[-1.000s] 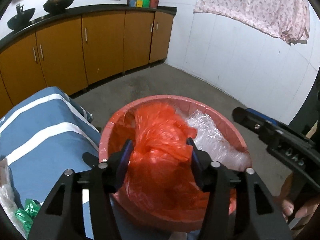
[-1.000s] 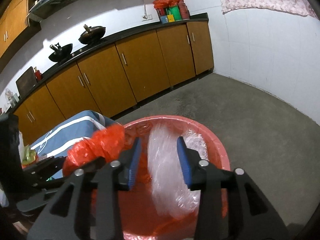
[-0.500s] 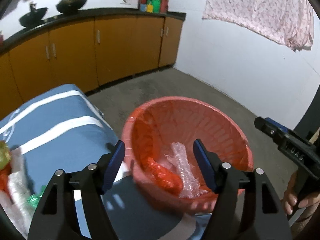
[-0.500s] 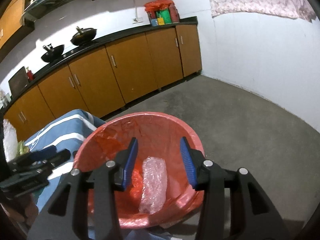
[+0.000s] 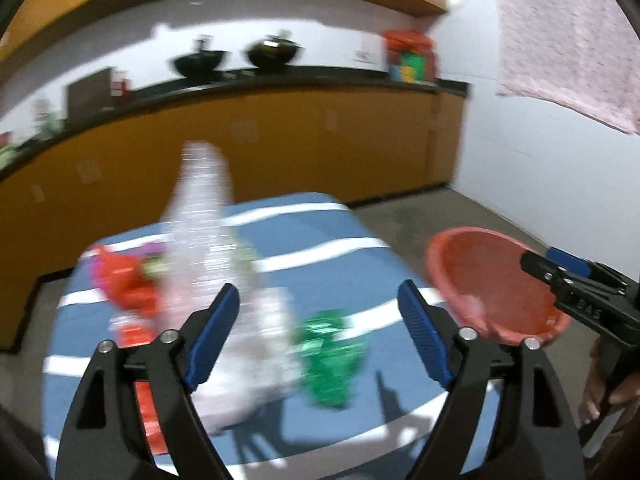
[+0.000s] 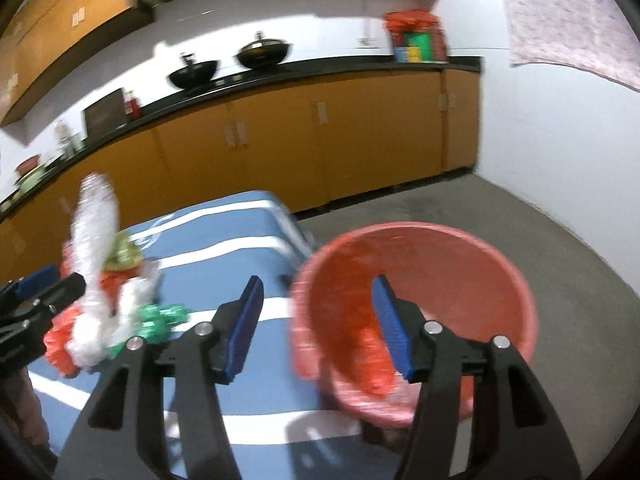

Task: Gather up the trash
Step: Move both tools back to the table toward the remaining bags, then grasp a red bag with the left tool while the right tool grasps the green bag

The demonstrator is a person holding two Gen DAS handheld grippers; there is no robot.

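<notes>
A red plastic basin [image 6: 432, 304] sits at the right end of the blue striped table [image 6: 240, 248], with a red bag and clear wrap inside. It also shows in the left wrist view [image 5: 496, 288]. A trash pile lies on the table: clear bubble wrap [image 5: 204, 240], a red bag [image 5: 124, 280], a green wrapper [image 5: 332, 356]. My left gripper [image 5: 318, 332] is open and empty above the pile. My right gripper [image 6: 318, 328] is open and empty over the basin's left rim.
Orange cabinets [image 6: 320, 148] with a black counter run along the back wall, with two woks [image 6: 260, 54] on top. A grey concrete floor [image 6: 520, 232] lies right of the table. A pink cloth [image 5: 560, 40] hangs on the white wall.
Both grippers let their trash drop into the basin, then swung left. The left now faces the pile on the table; the right has pulled back from the basin.
</notes>
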